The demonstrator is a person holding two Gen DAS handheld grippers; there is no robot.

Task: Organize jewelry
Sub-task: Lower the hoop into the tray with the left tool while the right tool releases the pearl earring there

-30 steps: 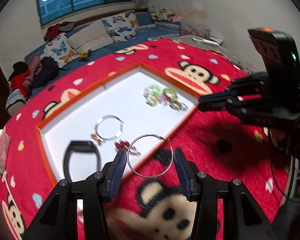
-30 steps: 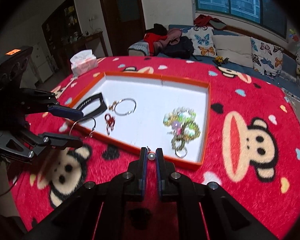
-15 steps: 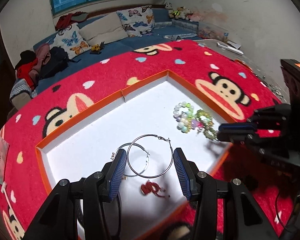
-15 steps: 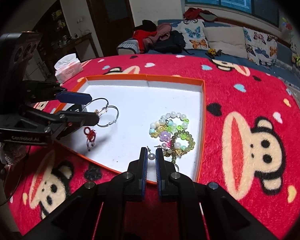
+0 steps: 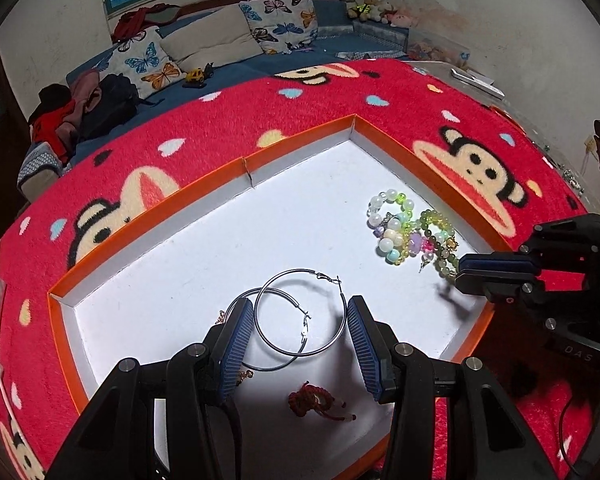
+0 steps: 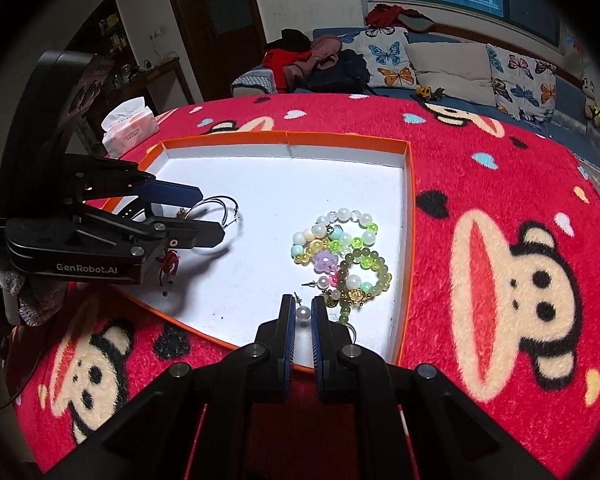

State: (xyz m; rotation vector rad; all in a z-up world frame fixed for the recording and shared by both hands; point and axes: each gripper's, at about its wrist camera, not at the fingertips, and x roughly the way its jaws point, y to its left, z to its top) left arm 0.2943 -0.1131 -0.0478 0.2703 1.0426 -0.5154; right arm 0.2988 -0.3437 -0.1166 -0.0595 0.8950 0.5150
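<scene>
Silver hoop earring [image 5: 302, 312] sits clamped between the half-spread pads of the left tool [image 5: 300, 344], above the tray's [image 5: 204, 200] near edge beside its twin. Right tool [image 6: 303, 322] pinches a pearl stud [image 6: 303, 313] near the bead bracelets [image 6: 340, 256]. Placing step; next, lower and release.

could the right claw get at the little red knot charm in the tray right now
Probably not: the right claw is shut on a pearl earring, and the left claw, holding a hoop earring, hangs over the red charm.
</scene>
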